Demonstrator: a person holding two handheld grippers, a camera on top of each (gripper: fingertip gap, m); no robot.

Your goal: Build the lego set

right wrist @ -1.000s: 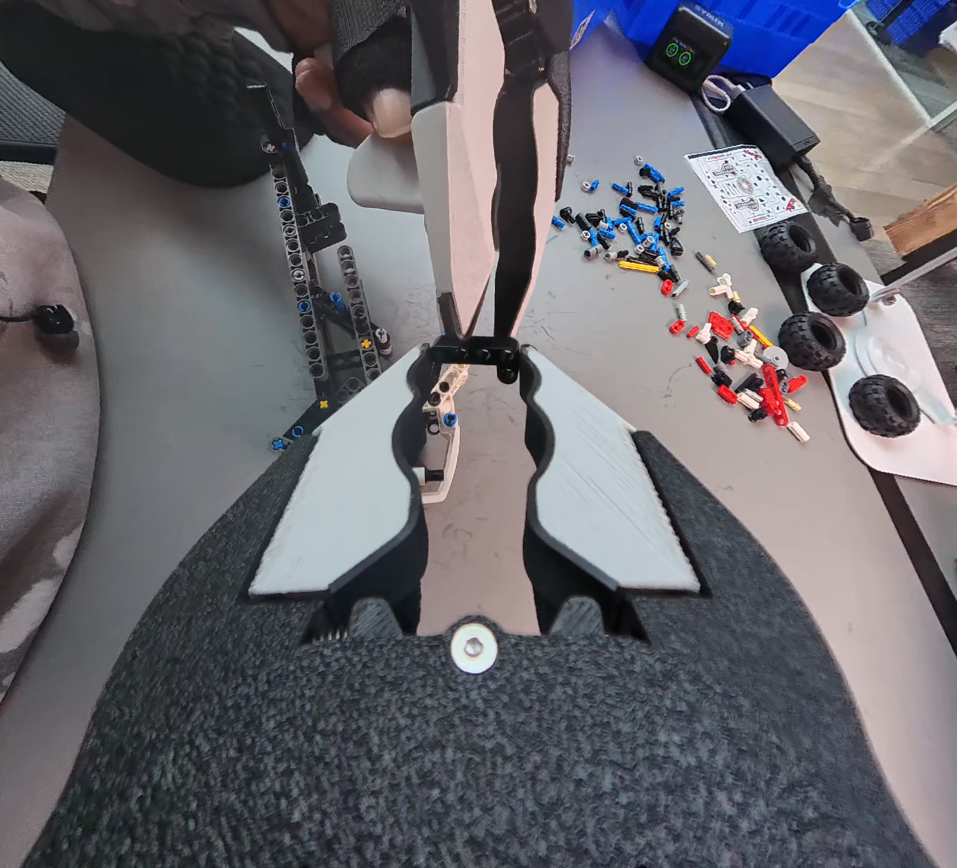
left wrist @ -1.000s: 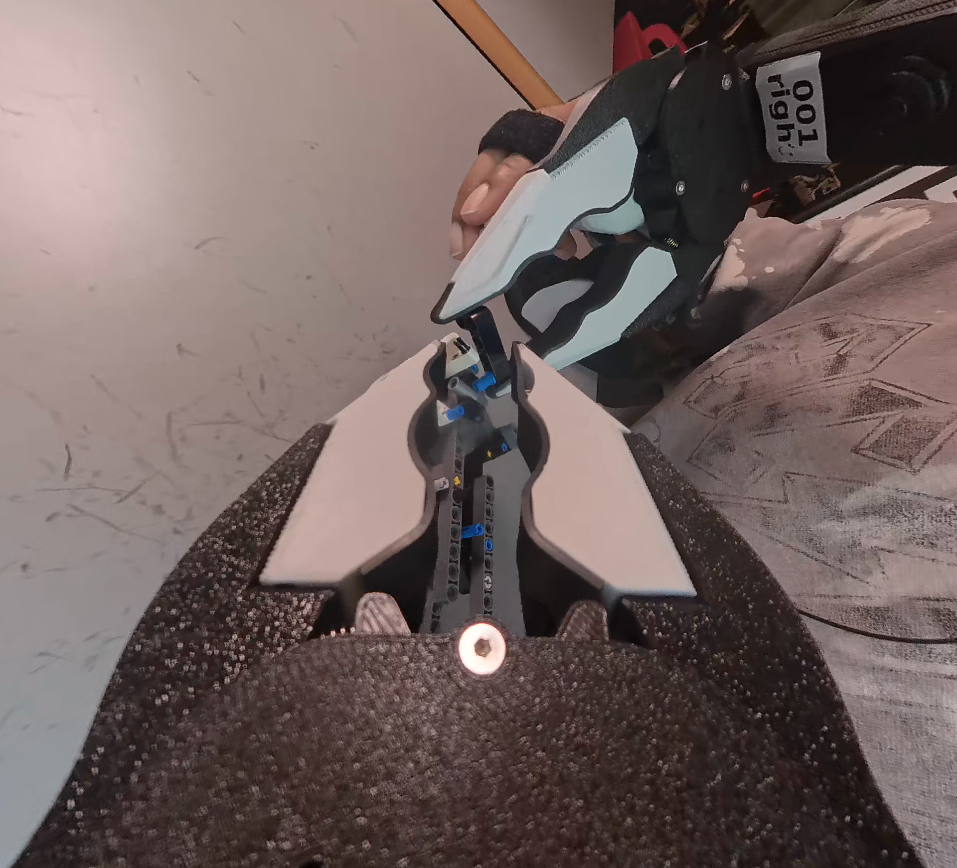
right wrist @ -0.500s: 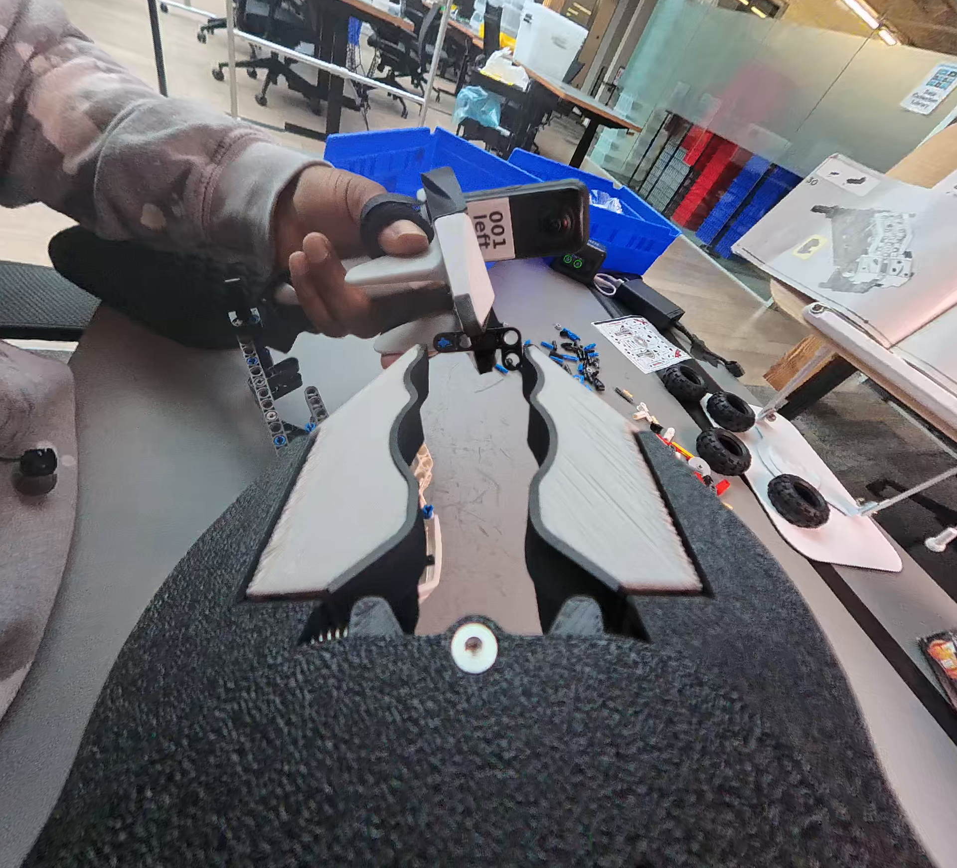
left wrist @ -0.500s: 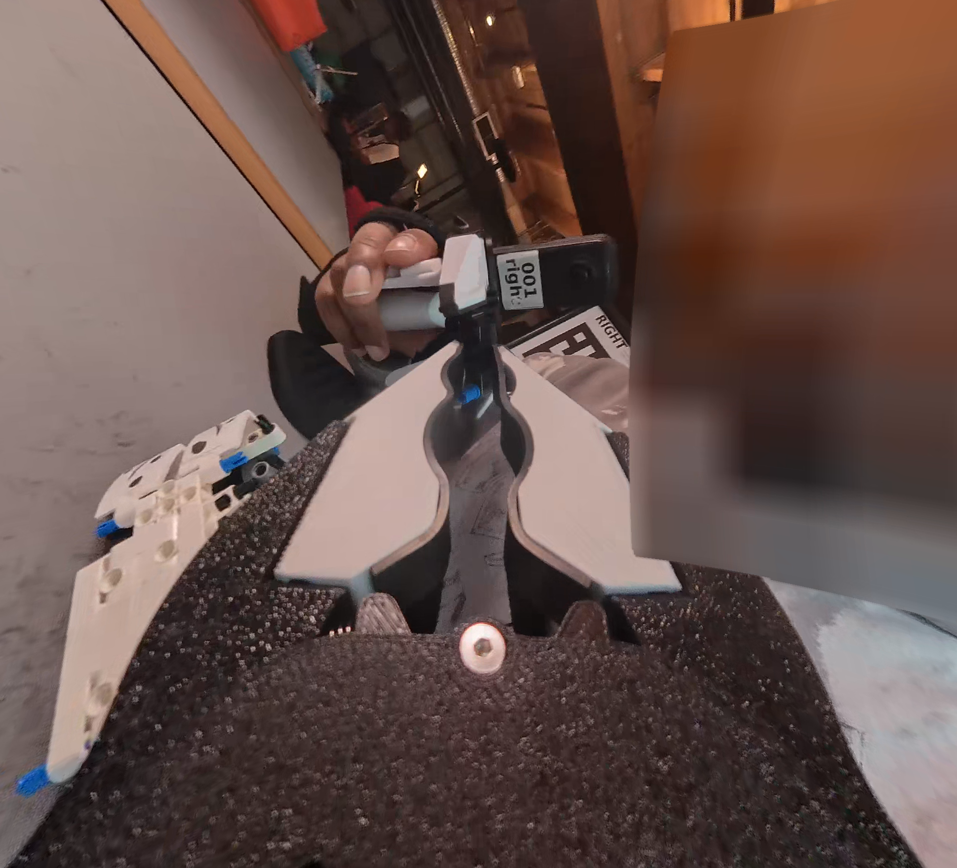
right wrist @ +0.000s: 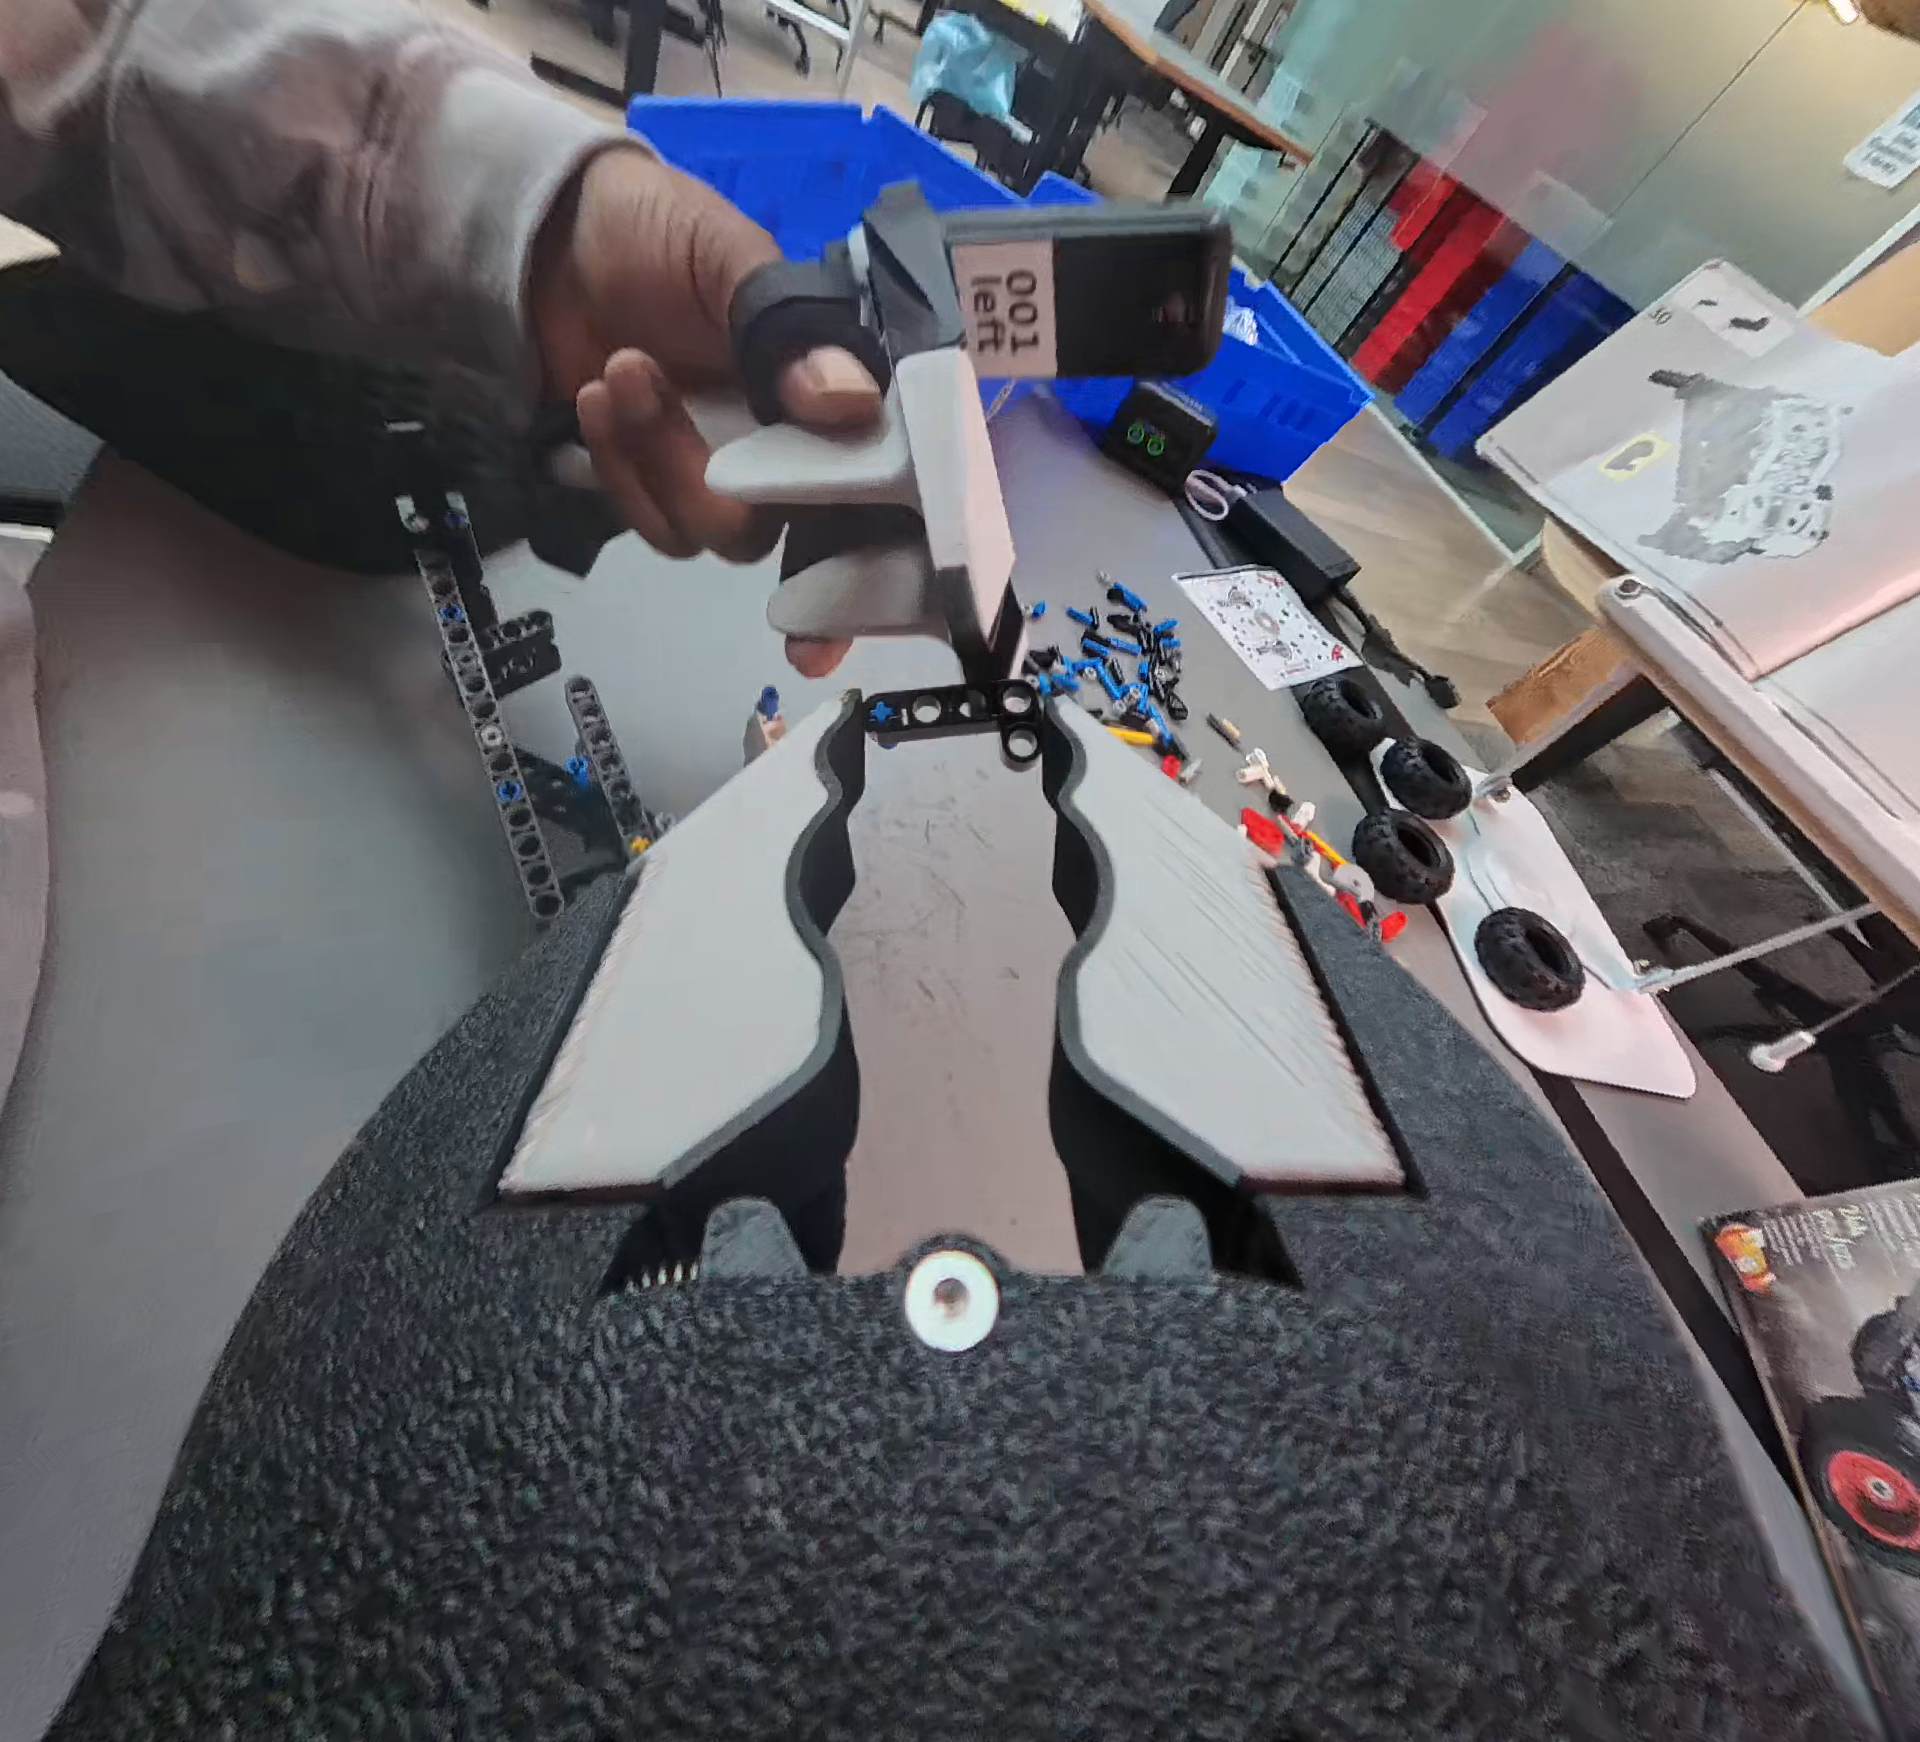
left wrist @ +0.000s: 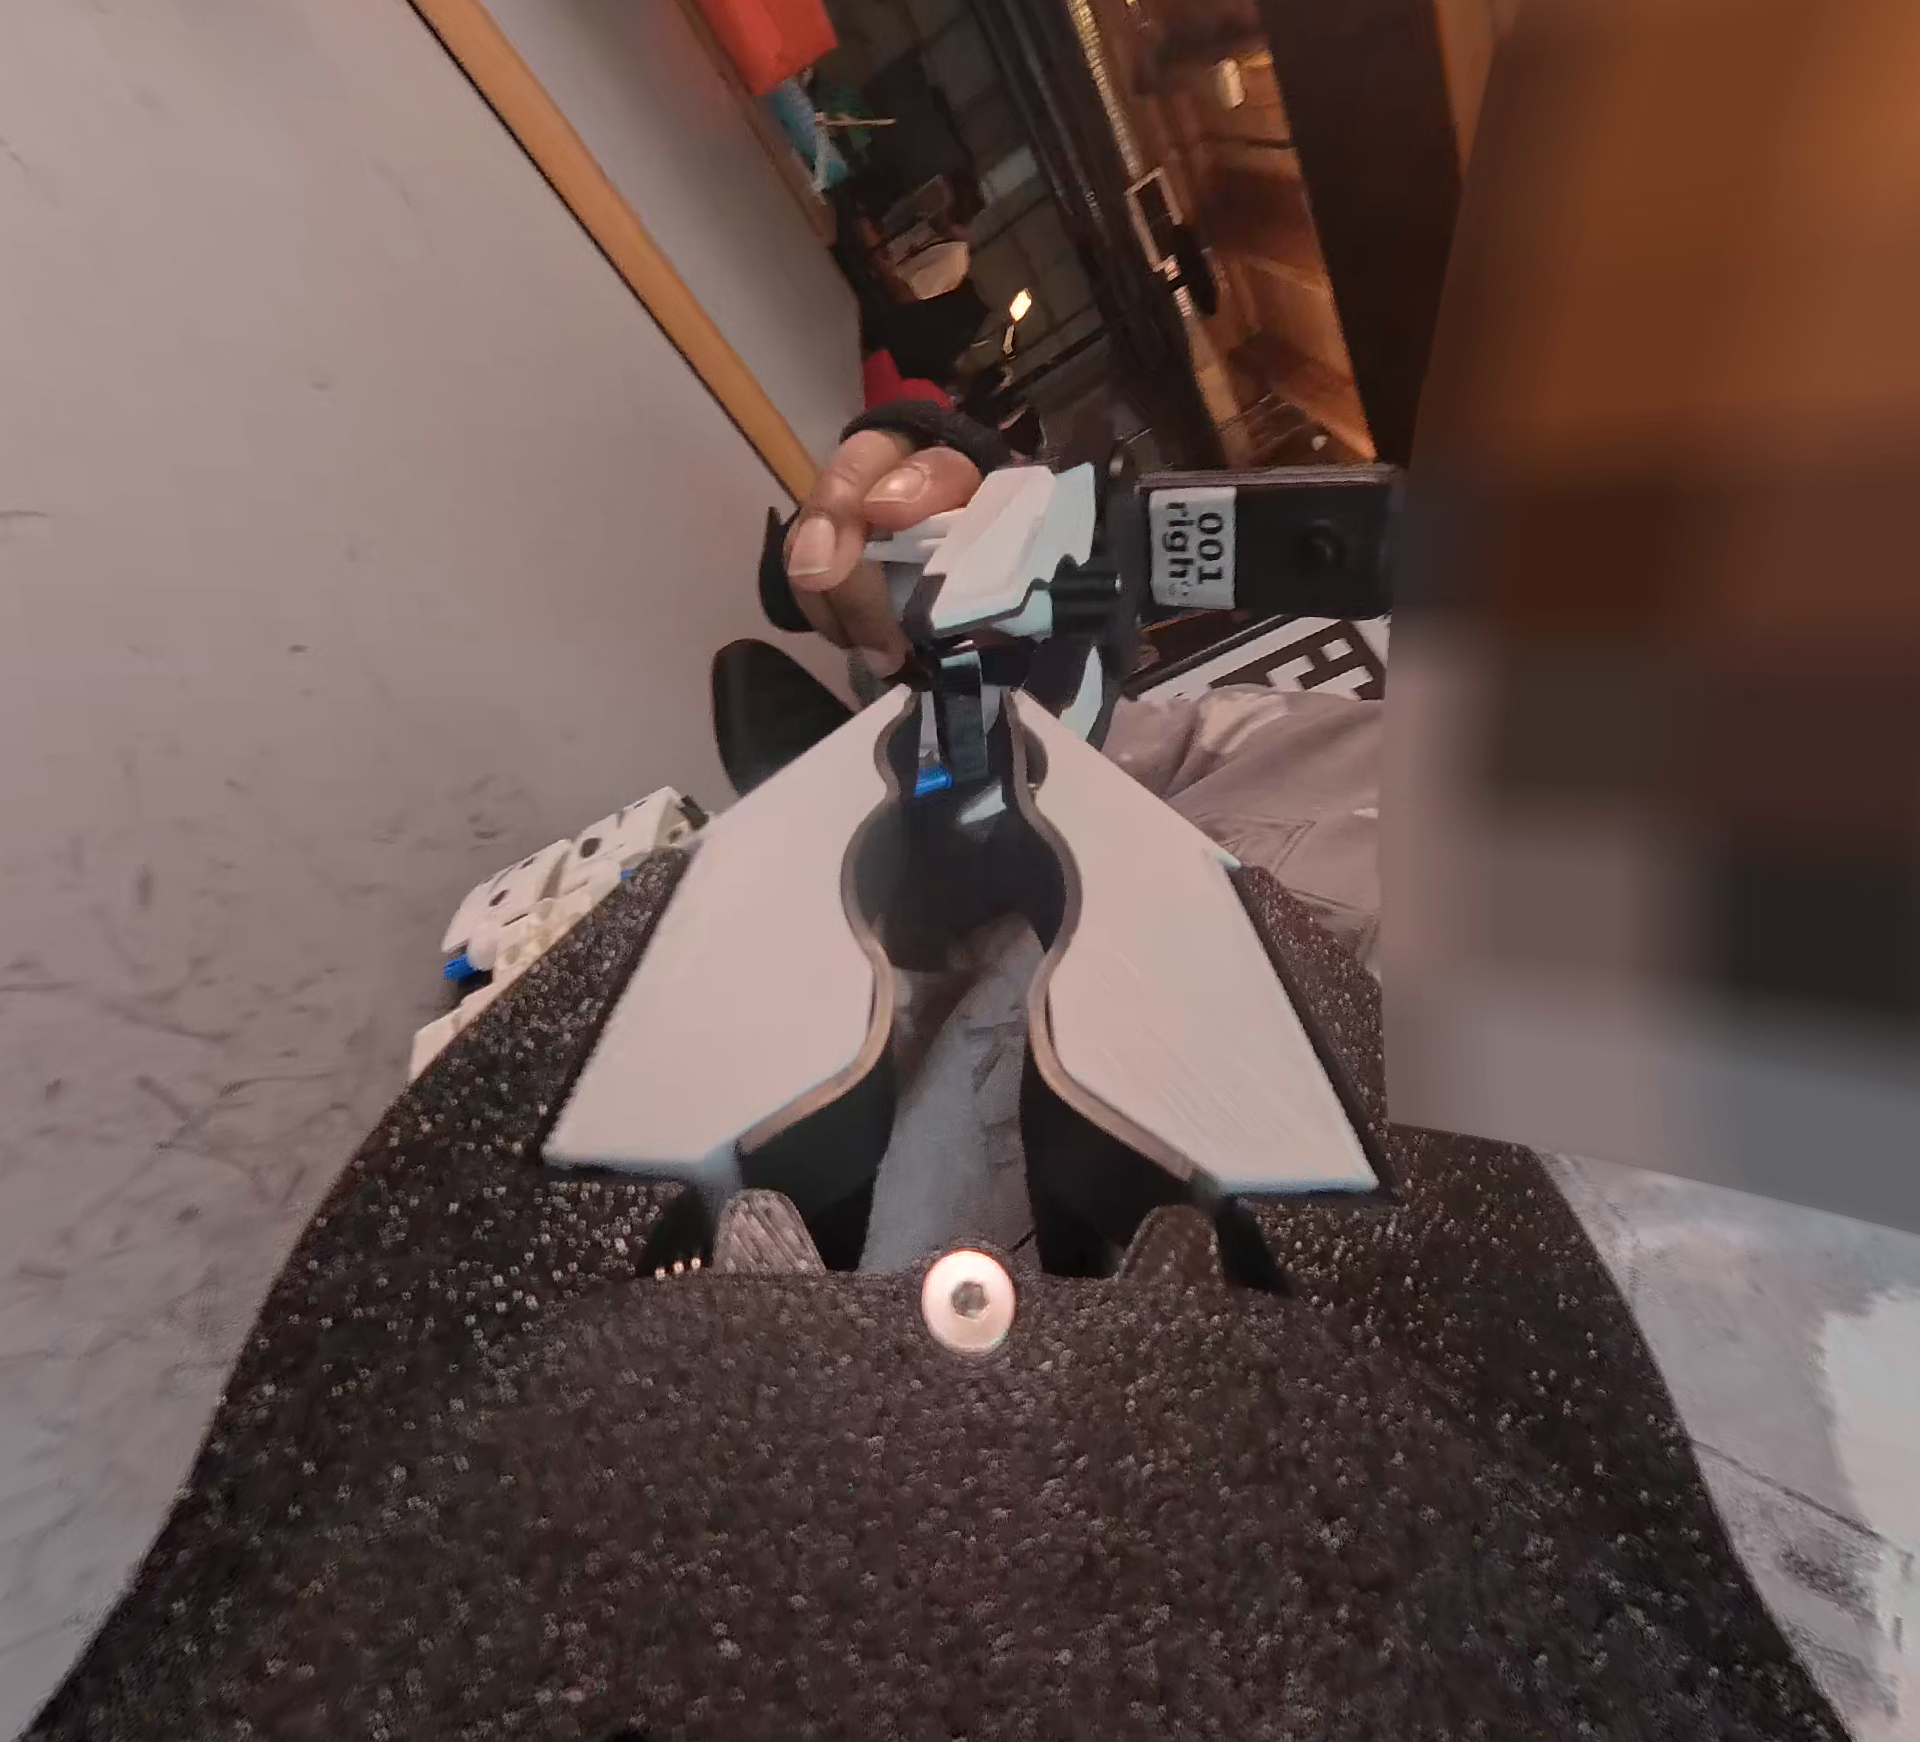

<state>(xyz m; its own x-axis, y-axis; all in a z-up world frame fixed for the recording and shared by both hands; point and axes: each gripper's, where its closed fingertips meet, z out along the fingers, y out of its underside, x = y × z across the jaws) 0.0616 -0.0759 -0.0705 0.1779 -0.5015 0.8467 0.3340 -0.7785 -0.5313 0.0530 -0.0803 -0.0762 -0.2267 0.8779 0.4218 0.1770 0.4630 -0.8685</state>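
A black L-shaped beam (right wrist: pixel 935 712) with round holes is held in the air above the grey table (right wrist: pixel 260 861). My right gripper (right wrist: pixel 951 726) is shut on it, one fingertip at each end. My left gripper (left wrist: pixel 951 705) pinches the same beam (left wrist: pixel 961 736) and shows in the right wrist view (right wrist: pixel 987 669) coming down from above. A blue pin (left wrist: pixel 932 783) sticks out of the beam. A dark grey beam frame (right wrist: pixel 488 705) lies on the table to the left. A white panel assembly (left wrist: pixel 561 871) lies on the table beside my left gripper.
Loose blue, black and red pins (right wrist: pixel 1117 643) lie right of centre, with three black tyres (right wrist: pixel 1403 851) and a white sheet (right wrist: pixel 1558 1017) beyond. Blue bins (right wrist: pixel 810 165) stand at the back. An open instruction book (right wrist: pixel 1714 466) is on a stand at right.
Both grippers have lifted off the table with the black beam between them. The grey frame and the white assembly stayed on the table.
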